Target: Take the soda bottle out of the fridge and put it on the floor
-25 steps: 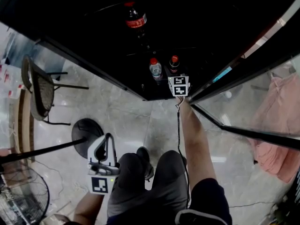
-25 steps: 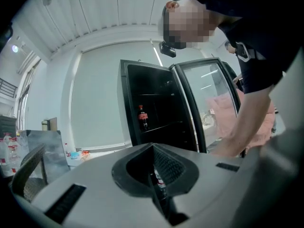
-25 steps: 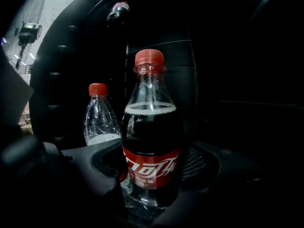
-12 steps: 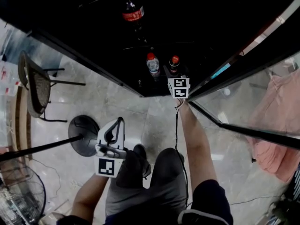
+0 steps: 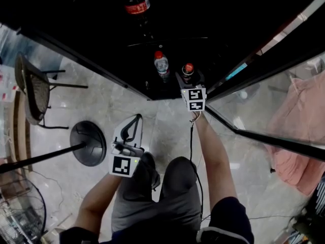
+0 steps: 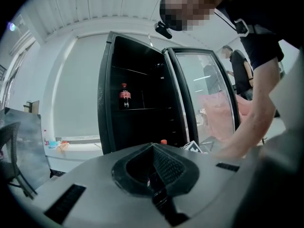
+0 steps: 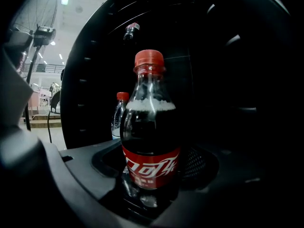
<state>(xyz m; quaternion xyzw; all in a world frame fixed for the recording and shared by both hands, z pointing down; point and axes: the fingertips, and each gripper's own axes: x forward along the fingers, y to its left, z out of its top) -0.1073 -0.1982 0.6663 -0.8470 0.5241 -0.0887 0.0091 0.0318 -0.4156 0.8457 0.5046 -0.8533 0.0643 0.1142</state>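
Right gripper [image 5: 188, 79] inside fridge [image 5: 213, 34] at 12 o'clock, jaws closed on soda bottle [image 7: 151, 127] low at label. Bottle upright on bottom shelf, water bottle [image 5: 161, 65] just beside at 10 o'clock. 1 more cola [image 5: 136, 3] on higher shelf. Left gripper [image 5: 135, 122] above floor [image 5: 61, 105], jaws together, empty.

Soda bottle [image 7: 151, 127]: clear glossy plastic, smooth. Label: glossy red film. Cap: red plastic.
Right gripper [image 7: 152, 172], left gripper [image 6: 154, 172]: shells matt grey plastic. Pads [image 6: 168, 165]: black, fine mesh texture.
Fridge [image 5: 228, 24]: interior matt black. Door [image 5: 274, 111]: glass, reflective.
Floor [image 5: 152, 126]: polished stone-look tile, glossy.
Chair [image 5: 31, 88]: woven mesh.
Pink cloth [image 5: 297, 172]: soft, matt.
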